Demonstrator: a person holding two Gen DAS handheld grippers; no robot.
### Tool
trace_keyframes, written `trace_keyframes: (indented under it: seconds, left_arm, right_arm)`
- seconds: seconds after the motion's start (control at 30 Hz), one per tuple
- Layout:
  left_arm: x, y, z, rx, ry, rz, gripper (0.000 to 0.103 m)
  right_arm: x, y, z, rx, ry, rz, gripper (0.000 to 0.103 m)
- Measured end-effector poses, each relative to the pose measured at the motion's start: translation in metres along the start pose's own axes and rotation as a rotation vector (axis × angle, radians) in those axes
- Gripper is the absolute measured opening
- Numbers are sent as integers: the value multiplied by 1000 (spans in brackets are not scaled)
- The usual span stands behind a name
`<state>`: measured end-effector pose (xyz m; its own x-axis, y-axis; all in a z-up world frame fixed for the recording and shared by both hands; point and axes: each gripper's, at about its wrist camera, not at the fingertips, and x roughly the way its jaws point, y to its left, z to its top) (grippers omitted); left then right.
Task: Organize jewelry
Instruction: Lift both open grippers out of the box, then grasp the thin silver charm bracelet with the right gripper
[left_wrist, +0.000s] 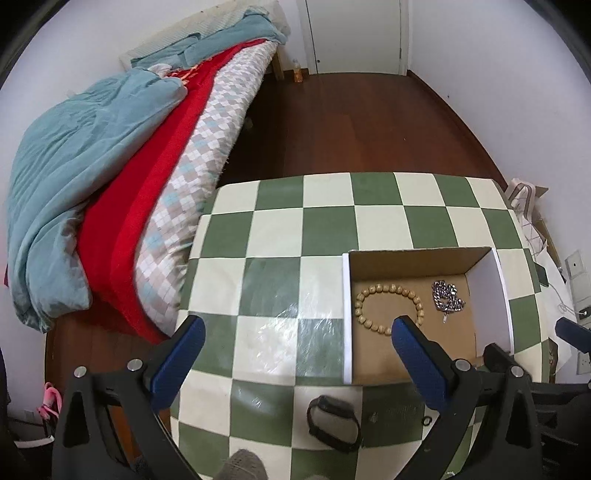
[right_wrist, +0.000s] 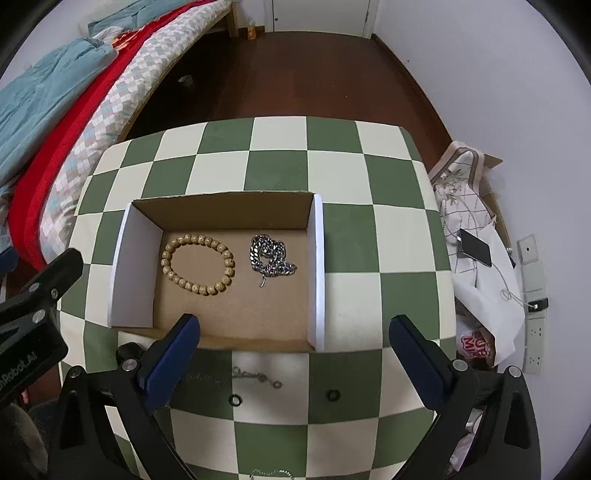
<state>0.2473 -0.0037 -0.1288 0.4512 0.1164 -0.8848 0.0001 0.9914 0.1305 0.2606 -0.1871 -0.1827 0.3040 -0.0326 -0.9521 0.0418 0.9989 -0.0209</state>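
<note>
A shallow cardboard box (right_wrist: 317, 266) (left_wrist: 347, 314) sits on the green-and-cream checkered table (right_wrist: 343, 166). Inside lie a wooden bead bracelet (right_wrist: 198, 264) (left_wrist: 388, 306) and a bunched silver chain (right_wrist: 271, 256) (left_wrist: 447, 300). In front of the box lie a thin chain (right_wrist: 255, 376), two small black rings (right_wrist: 235, 400) (right_wrist: 333, 395) and a black band (left_wrist: 333, 428). Another silver chain (right_wrist: 271, 473) shows at the bottom edge. My left gripper (left_wrist: 297, 332) is open and empty, left of the box. My right gripper (right_wrist: 293, 328) is open and empty, above the box's near edge.
A bed with blue, red and checkered bedding (left_wrist: 110, 184) stands left of the table. Dark wood floor (right_wrist: 295, 74) lies beyond. At the right are a quilted cloth (right_wrist: 461, 206), a phone (right_wrist: 476, 246) and wall sockets (right_wrist: 533, 288).
</note>
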Motion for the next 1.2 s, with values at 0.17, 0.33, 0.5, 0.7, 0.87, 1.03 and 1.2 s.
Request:
trace_keyframes:
  seconds: [0.17,0.33,0.5,0.7,0.87,1.03,1.2]
  left_arm:
    - [-31,9,-16,-23,-44,2,103]
    - [-63,20,-29,-34,-105,17,103]
    - [-98,29,-44,-38,-173,20,103]
    - [-134,35,-62,-40,-242,15,103]
    - [-154,37,-77,-42,-268,11,103]
    - [-165,45,-93,-78,-289,27,103]
    - [-159,50,-116,-80,-289,91,103]
  right_arm:
    - [-32,-1,-14,12,-68,-16,103]
    - [-68,0,-32,13,-143,-47,103]
    - [-103,-2,-51,16,-210,-59,103]
    - [-146,-1,-76,17,-288,-56,103]
    - [-177,2,-95,13,-343,-49,103]
    - [-185,2,-110,27,-352,-28,103]
    - [-159,-14,-135,91,-257,33,103]
